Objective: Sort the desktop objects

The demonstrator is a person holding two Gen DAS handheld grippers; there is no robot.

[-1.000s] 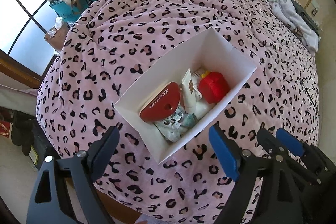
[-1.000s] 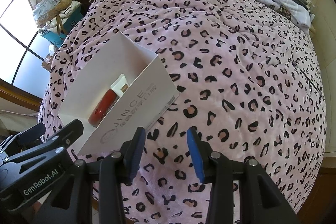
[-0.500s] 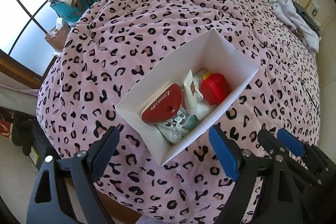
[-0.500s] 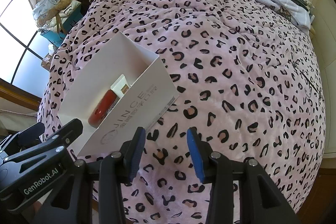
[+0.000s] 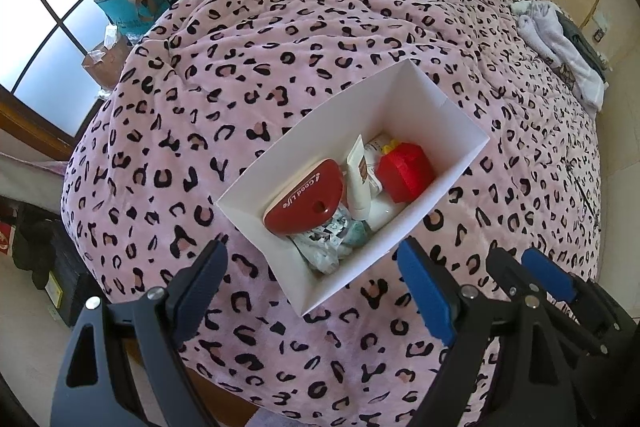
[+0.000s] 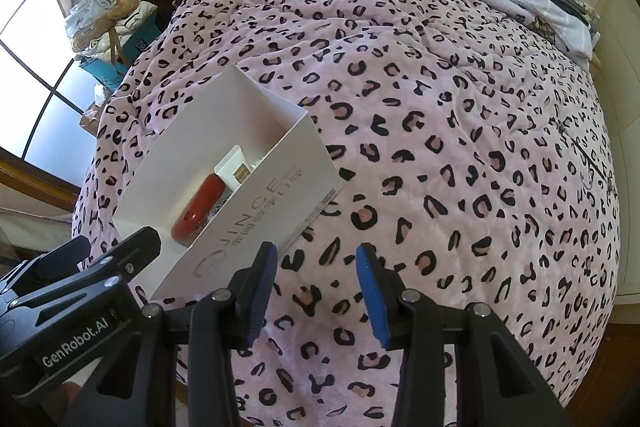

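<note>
Leopard-print bedspread (image 5: 304,39) is carrying the white box (image 5: 404,107) – I am hovering my spread, empty left gripper (image 5: 312,291) nearest, its long axis running diagonally ahead – right gripper (image 6: 316,291), part-open and empty, sitting beside it.

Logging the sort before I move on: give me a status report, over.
Left gripper open, right gripper open, both empty above the blanket. White box holds red Good Life case, tube, red toy. Nothing in the way.

White open box (image 5: 420,99) sits askew on the bed's near left; inside, a red half-round case (image 5: 306,197) lies at its left, a white tube (image 5: 357,183) beside it, a red block (image 5: 406,171) right, crumpled packets (image 5: 332,243) nearest.
</note>
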